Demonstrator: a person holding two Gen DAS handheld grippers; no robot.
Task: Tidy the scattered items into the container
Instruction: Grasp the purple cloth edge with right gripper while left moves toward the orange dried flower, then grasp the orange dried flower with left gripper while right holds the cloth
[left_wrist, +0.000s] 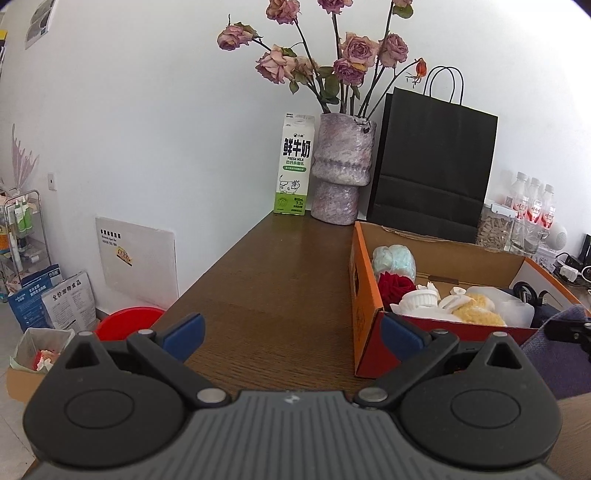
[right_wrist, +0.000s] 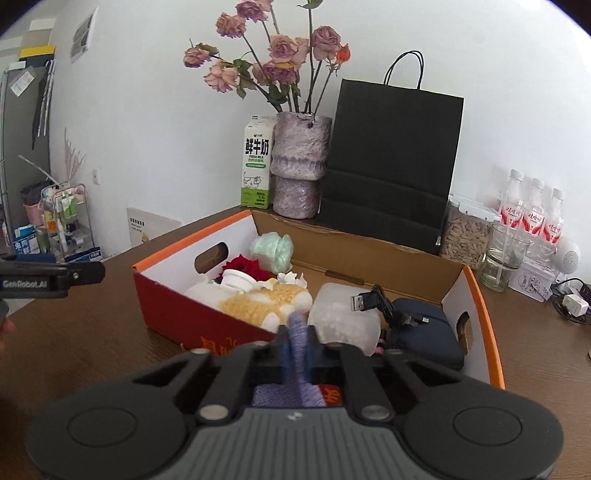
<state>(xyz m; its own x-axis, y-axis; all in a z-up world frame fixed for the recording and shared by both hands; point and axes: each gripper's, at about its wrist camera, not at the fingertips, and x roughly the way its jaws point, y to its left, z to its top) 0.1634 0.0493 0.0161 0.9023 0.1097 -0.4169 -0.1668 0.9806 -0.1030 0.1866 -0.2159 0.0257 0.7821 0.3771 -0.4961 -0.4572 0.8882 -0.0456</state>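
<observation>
An orange cardboard box (right_wrist: 207, 321) stands on the brown table. In it lie a red rose (right_wrist: 245, 266), a mint fluffy ball (right_wrist: 275, 248), a yellow plush (right_wrist: 266, 301), a clear plastic case (right_wrist: 340, 314), a USB cable (right_wrist: 384, 301) and a dark blue pouch (right_wrist: 424, 332). My right gripper (right_wrist: 297, 341) is shut on a purple cloth (right_wrist: 300, 350) at the box's near wall. The cloth (left_wrist: 554, 354) also shows at the right edge of the left wrist view. My left gripper (left_wrist: 291, 328) stands open over bare table, left of the box (left_wrist: 364, 332), with nothing between its blue pads.
Behind the box, against the wall, stand a milk carton (left_wrist: 293, 166), a vase of dried roses (left_wrist: 341, 170) and a black paper bag (left_wrist: 432, 166). A seed jar (right_wrist: 465, 232), a glass beaker (right_wrist: 504, 254) and bottles (right_wrist: 532, 210) are at the right. A red basin (left_wrist: 125, 321) sits on the floor.
</observation>
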